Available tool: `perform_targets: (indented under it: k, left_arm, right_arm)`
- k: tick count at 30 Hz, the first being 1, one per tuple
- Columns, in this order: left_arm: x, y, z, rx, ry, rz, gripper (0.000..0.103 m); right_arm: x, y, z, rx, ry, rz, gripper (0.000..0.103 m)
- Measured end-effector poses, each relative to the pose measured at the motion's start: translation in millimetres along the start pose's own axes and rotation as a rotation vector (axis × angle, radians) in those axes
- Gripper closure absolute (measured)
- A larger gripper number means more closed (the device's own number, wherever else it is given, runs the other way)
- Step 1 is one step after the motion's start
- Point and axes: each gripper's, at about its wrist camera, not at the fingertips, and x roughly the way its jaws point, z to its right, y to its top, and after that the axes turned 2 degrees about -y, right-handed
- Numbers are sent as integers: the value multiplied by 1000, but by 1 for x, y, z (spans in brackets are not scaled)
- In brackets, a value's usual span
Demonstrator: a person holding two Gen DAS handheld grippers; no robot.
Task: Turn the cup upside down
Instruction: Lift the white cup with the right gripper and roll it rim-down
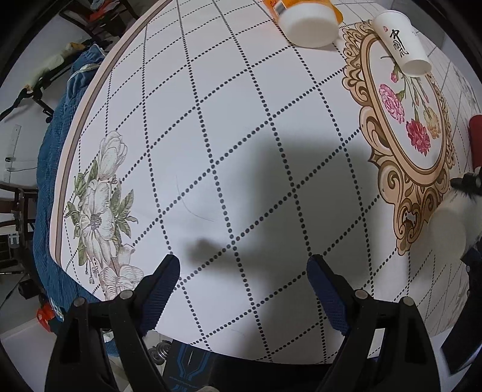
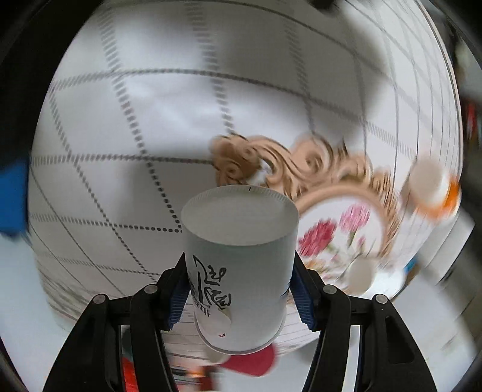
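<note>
My right gripper (image 2: 239, 286) is shut on a white paper cup (image 2: 238, 259) with black calligraphy. The cup's closed base points away from the camera toward the table and its rim is near the camera; it hangs in the air above the patterned tablecloth (image 2: 120, 135). The right wrist view is blurred by motion. My left gripper (image 1: 244, 286) is open and empty, low over the white tablecloth (image 1: 229, 150). In the left wrist view the held cup (image 1: 449, 232) shows blurred at the right edge.
A second white paper cup (image 1: 402, 42) stands upside down on the floral medallion (image 1: 406, 135) at the far right. A white-and-orange container (image 1: 310, 21) lies at the far edge. A red object (image 1: 476, 138) is at the right. The table edge (image 1: 78, 150) runs along the left.
</note>
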Motion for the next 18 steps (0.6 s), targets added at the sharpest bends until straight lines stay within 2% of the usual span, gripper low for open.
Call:
perform_targets:
  k: [7,12,18]
  left_arm:
    - [-13,-1,7,9,4,16,17]
    - [-17,-5,10,18,4,20,17]
    - [-13,-15,24,26,5,20,17]
  right_arm:
    - [10,-8,46,329,247,-10,41]
    - [30,-21,77,617,480,-49,41]
    - [54,-41,100,872,736,-74,41]
